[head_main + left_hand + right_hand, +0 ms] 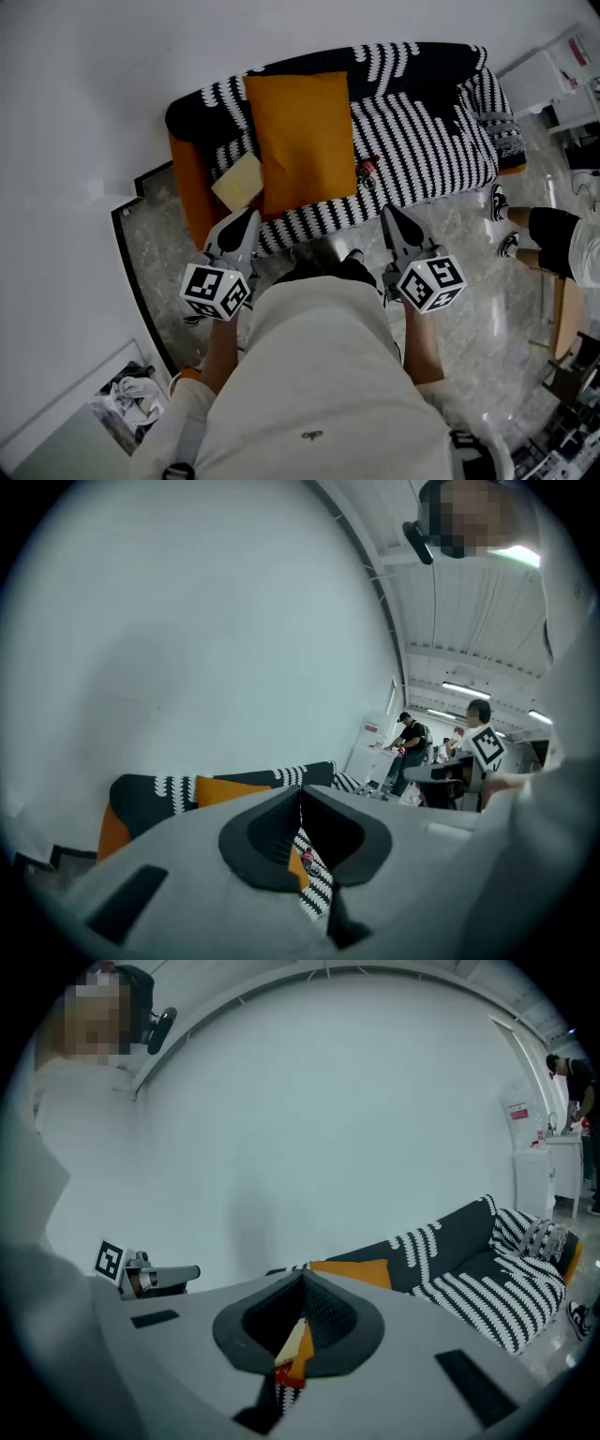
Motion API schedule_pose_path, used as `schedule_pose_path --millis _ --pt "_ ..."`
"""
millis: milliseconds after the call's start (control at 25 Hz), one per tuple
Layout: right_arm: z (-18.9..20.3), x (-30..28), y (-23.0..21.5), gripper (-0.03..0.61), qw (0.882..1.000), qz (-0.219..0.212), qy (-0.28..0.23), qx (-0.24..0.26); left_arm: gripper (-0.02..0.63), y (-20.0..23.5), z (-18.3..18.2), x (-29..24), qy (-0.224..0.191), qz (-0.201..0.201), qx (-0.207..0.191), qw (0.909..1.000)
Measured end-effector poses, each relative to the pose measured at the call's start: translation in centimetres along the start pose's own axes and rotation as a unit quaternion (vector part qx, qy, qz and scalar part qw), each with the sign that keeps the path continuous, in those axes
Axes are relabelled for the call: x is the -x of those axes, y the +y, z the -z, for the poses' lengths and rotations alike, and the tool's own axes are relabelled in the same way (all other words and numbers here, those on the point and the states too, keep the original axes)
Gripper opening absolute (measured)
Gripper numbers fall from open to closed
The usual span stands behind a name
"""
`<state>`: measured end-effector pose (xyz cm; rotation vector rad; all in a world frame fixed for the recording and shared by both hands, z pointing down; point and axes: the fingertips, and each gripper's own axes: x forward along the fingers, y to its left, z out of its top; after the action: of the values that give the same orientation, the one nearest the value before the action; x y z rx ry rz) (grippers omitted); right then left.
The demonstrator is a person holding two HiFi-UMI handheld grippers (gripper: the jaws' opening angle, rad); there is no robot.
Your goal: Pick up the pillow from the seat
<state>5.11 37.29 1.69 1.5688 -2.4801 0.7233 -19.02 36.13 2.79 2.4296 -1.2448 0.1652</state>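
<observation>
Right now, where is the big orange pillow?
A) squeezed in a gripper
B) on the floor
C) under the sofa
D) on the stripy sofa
D: the orange pillow lies on the stripy sofa, and the left gripper and right gripper are both shut in front of the sofa, not touching the pillow.

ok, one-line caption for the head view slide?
Person facing a striped sofa with an orange pillow on it; left gripper and right gripper shut, empty, short of the pillow.
</observation>
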Motion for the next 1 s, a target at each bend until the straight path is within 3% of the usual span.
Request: schedule_pose_path --millis 440,1000 --pt "-0.9 -0.1 0.9 0.006 1.000 -0.011 -0.022 0.008 0.014 0.0 0.4 0.4 0.005 0.003 -0.003 1.0000" --pt "0.2 -0.3 1.9 0.007 1.000 -0.002 -0.006 0.009 0.014 0.8 1.6 1.0 0.015 0.013 0.007 0.9998"
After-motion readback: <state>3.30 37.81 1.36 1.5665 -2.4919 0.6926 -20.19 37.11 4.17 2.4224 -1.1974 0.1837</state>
